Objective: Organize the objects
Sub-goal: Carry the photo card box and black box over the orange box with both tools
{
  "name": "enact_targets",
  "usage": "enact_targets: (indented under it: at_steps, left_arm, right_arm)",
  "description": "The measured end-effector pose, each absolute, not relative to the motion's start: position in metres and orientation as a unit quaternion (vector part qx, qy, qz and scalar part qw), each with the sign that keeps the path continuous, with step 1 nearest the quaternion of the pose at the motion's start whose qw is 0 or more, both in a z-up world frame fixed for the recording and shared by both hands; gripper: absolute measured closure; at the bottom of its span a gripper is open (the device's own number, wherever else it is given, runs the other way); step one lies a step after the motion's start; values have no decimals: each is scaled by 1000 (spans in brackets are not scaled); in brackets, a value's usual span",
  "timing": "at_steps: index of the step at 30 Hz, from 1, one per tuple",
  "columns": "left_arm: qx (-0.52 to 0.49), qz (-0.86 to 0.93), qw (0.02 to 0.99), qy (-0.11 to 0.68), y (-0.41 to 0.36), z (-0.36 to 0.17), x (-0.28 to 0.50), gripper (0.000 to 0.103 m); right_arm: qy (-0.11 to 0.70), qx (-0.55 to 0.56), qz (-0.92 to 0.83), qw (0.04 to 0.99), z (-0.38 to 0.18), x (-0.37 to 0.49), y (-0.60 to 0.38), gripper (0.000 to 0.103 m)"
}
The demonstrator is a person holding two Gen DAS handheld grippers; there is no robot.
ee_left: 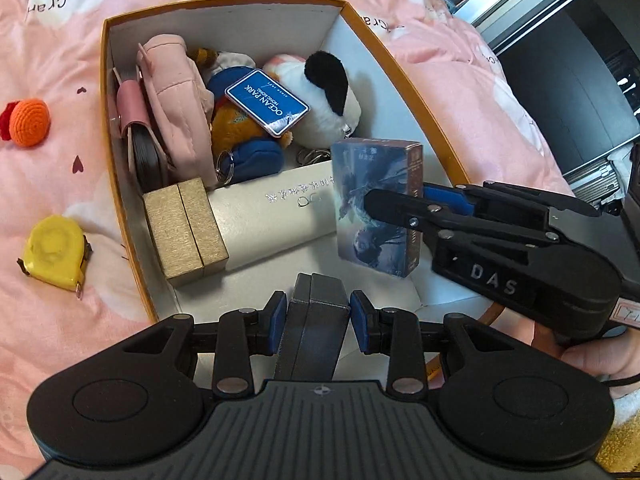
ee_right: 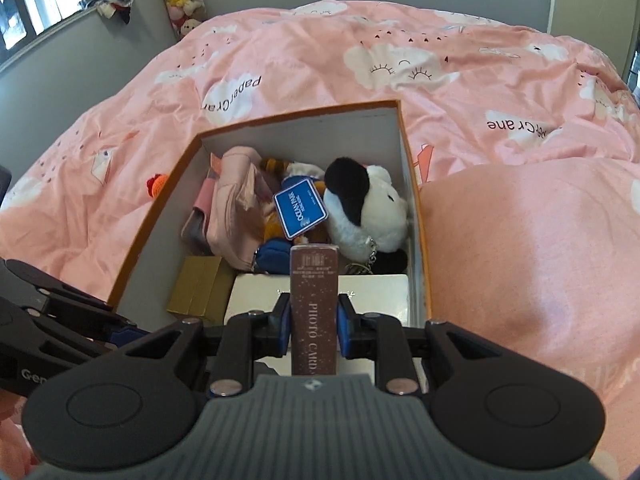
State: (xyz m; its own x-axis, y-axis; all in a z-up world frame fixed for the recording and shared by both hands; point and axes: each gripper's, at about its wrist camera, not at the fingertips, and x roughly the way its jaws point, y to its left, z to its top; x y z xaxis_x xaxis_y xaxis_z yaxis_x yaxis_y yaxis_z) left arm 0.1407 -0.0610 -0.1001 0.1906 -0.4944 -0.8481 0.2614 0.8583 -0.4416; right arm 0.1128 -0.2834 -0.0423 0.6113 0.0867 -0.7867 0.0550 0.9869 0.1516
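Both hand-held grippers [ee_left: 318, 322] angled boxward

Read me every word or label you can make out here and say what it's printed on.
"OCEAN PARK HONG KONG": blue tag.
"PHOTO CARD": spine of photo card box.
"DAS": right gripper.
"PaperCrane": pink duvet.
Characters on the white box: unreadable.

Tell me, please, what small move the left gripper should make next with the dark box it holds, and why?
Probably lower the dark box into the bare near strip of the orange box, in front of the gold box. The left gripper clamps it just above that gap, while the right gripper holds the photo card box alongside.
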Motion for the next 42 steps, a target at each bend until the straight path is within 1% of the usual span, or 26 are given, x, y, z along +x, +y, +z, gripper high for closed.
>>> enact_targets:
  at_steps: [2, 4, 10, 11, 13, 17, 21, 22, 24, 27, 31, 34, 36, 42]
  left_arm:
    - [-80, -238, 765, 593, -65, -98, 141, 64]
    - [-58, -233, 768, 593, -70, -98, 139, 60]
    - [4, -223, 784, 580, -86, -97, 133, 59]
    - [23, -220, 787, 576, -89, -96, 131, 56]
    - [63, -207, 796, 565, -94, -92, 128, 44]
    - [121, -210, 800, 549, -98, -91, 122, 43]
    - [165, -198, 802, 539, -100, -91, 121, 49]
    - [177, -195, 803, 535, -102, -91, 119, 49]
    - [198, -197, 801, 529, -104, -90, 116, 57]
    - [196, -201, 798, 533, -103, -90, 117, 62]
    - [176, -201, 803, 533, -99, -89, 117, 65]
    - [181, -198, 807, 526, -101, -92, 114, 67]
    - [210, -187, 811, 514, -108, -94, 109, 70]
    - [303, -153, 807, 484, -129, -104, 96, 70]
  right_arm:
    - [444, 79, 14, 893, -44, 113, -282, 79]
    - [446, 78, 18, 892, -45, 112, -280, 79]
    - [452, 76, 22, 889, -48, 111, -279, 79]
    - [453, 75, 22, 888, -49, 111, -278, 79]
    - [454, 75, 24, 888, -50, 111, -278, 79]
    - [455, 75, 26, 887, -50, 112, -278, 79]
    - [458, 72, 32, 885, -51, 112, -276, 79]
    - [460, 71, 34, 884, -51, 112, -276, 79]
    - [464, 69, 37, 883, -52, 111, -274, 79]
    - [475, 80, 42, 875, -54, 113, -274, 79]
    - [491, 101, 47, 864, -57, 113, -275, 79]
    - [499, 100, 49, 860, -58, 114, -272, 79]
    - [500, 96, 51, 859, -59, 114, -270, 79]
    - [502, 75, 43, 860, -56, 117, -266, 79]
